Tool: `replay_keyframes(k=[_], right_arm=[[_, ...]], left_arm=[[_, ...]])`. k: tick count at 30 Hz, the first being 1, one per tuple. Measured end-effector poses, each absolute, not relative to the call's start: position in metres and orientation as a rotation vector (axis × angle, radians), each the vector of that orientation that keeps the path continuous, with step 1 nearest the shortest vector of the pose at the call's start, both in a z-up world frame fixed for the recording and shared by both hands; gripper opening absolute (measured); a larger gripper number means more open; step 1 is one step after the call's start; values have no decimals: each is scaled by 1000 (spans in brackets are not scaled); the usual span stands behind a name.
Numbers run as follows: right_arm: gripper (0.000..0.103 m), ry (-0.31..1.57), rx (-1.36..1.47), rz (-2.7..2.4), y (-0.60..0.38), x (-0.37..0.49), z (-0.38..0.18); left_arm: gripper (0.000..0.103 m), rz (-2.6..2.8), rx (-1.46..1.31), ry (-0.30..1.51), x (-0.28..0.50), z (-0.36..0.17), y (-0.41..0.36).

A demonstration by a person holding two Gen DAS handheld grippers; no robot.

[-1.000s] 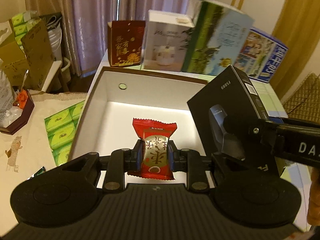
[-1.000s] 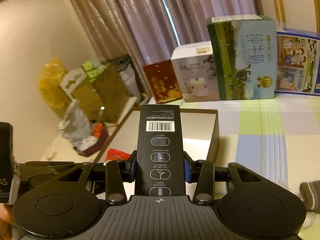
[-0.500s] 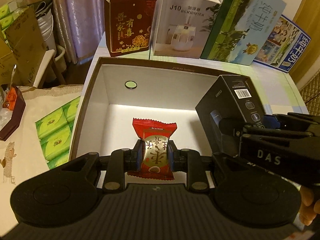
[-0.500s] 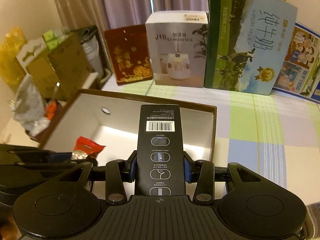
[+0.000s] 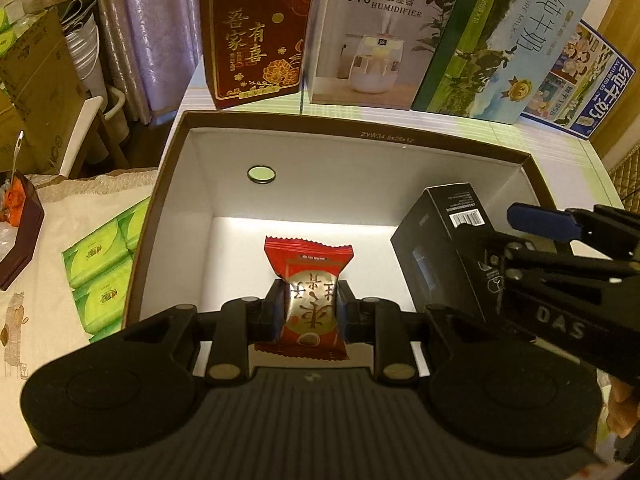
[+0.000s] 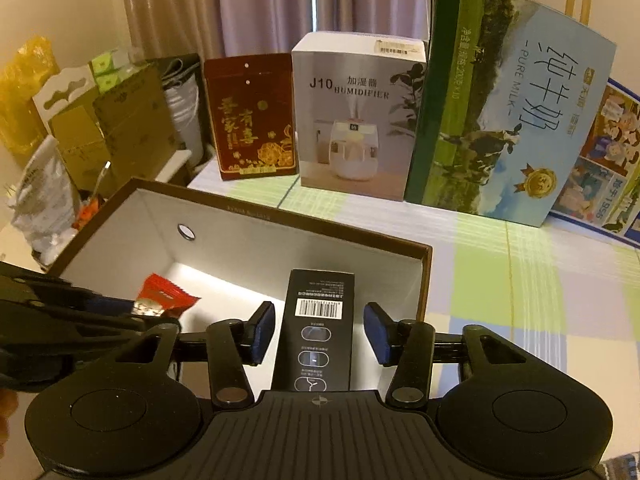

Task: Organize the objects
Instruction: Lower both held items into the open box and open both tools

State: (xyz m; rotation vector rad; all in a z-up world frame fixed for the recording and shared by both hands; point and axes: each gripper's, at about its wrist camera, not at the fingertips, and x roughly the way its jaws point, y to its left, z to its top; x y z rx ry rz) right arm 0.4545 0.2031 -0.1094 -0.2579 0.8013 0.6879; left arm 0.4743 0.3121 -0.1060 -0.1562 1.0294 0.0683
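Note:
My left gripper (image 5: 307, 308) is shut on a red snack packet (image 5: 309, 296) and holds it over the open brown box (image 5: 360, 133) with a white inside. The packet also shows in the right wrist view (image 6: 164, 298). My right gripper (image 6: 319, 334) is open, its blue pads standing apart on both sides of a black carton (image 6: 318, 332) with a barcode. The carton stands inside the box at its right side (image 5: 444, 252). The right gripper's fingers (image 5: 544, 218) show at the right of the left wrist view.
A dark red gift box (image 5: 258, 32), a white humidifier box (image 5: 376, 36), a green milk carton box (image 5: 500, 48) and a blue box (image 5: 584, 84) stand in a row behind the brown box. Green tissue packs (image 5: 104, 264) lie left of it. Cardboard boxes (image 6: 104, 120) are stacked at far left.
My right gripper has lowered the black carton into the box and opened its jaws off it. Both grippers have moved nearer over the box. The left gripper holds the packet as before.

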Motion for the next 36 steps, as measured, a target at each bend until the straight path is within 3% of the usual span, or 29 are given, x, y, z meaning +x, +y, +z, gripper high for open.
replay_keyframes(k=[3, 4, 7, 17, 26, 36], right_arm=[[51, 804, -258, 704, 201, 454, -107], [52, 805, -253, 716, 199, 454, -106], [59, 802, -243, 732, 196, 452, -103], [80, 776, -203, 749, 182, 439, -83], [94, 749, -144, 751, 157, 417, -58], [98, 736, -93, 733, 115, 380, -37]], left_arm=[[22, 69, -137, 1023, 477, -106, 310], [25, 66, -129, 1019, 478, -105, 309], [48, 58, -128, 1003, 479, -102, 307], [70, 73, -105, 952, 465, -82, 309], [76, 115, -129, 920, 433, -59, 313], [77, 99, -127, 909, 386, -37, 284]])
